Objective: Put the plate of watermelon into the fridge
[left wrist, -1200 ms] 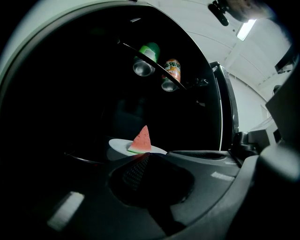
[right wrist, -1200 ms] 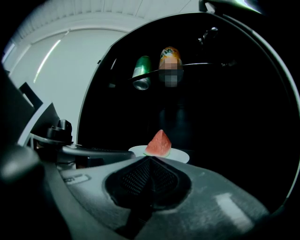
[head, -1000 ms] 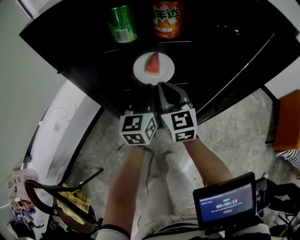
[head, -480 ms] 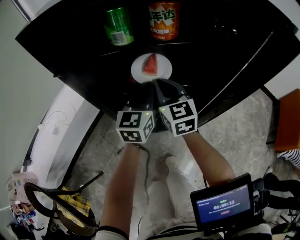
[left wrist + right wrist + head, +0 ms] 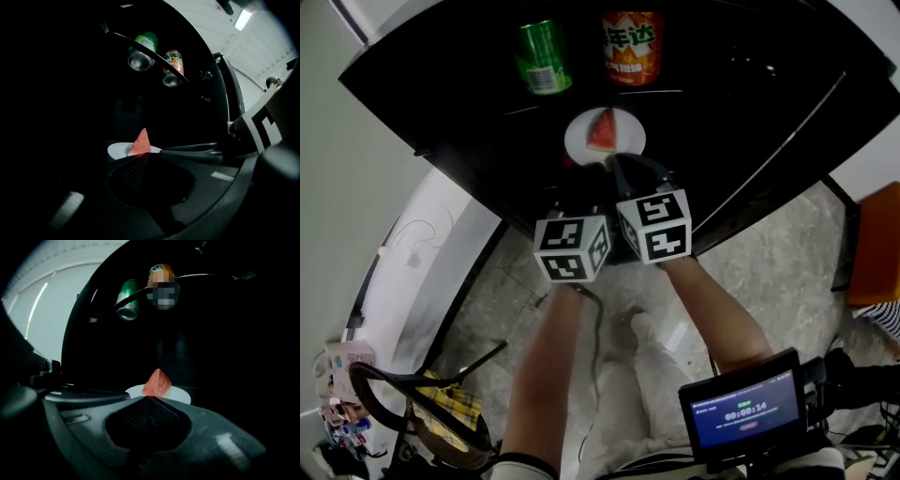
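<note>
Pointing forward side by side and nearly level, the left gripper (image 5: 143,159) and the right gripper (image 5: 149,401) were held out on stretched forearms (image 5: 553,375), each with its jaws closed together. The plate (image 5: 630,141) with the watermelon (image 5: 602,129) lay on the black surface (image 5: 750,103) just ahead of both tips, its near rim at the right tip.

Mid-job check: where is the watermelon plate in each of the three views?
Head view: the plate is at upper centre, on the black surface.
Left gripper view: the plate is left of centre, just below mid-height.
Right gripper view: the plate is slightly right of centre, below mid-height.
Shared landmark: the green can, above the plate in every view.
</note>
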Available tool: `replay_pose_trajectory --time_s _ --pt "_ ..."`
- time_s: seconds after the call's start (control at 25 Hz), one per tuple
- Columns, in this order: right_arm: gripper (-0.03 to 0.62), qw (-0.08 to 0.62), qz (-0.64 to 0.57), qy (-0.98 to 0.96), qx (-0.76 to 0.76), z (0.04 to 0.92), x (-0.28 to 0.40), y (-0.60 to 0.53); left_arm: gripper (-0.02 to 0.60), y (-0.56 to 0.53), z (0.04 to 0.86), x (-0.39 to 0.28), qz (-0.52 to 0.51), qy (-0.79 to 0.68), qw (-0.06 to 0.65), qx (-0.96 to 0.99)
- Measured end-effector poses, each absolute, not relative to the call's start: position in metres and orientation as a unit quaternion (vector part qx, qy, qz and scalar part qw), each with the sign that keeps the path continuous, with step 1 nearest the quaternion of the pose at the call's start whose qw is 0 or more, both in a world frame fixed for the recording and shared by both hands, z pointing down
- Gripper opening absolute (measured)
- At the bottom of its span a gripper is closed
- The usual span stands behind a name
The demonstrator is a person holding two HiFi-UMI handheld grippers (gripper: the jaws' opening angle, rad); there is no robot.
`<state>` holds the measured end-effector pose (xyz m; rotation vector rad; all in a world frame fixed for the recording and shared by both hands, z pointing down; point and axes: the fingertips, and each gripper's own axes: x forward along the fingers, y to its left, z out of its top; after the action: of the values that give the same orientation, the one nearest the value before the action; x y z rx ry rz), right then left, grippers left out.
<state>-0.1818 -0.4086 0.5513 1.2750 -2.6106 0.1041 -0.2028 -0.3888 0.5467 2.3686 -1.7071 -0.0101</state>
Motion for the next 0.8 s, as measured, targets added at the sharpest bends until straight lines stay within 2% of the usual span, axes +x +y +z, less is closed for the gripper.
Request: replay_pose_trajectory --time_s 0.44,0.8 --pt "-0.005 0.111 0.013 -0.893 0.437 0.528 -0.167 -0.364 0.002 -0.346 0.507 -0.197 -0.027 -0.567 0.110 0.816" --pt "-0.003 0.097 0.018 -0.898 0.429 0.452 -0.152 -0.305 0.002 -0.288 0.459 -0.184 -0.004 -0.562 0.125 0.818"
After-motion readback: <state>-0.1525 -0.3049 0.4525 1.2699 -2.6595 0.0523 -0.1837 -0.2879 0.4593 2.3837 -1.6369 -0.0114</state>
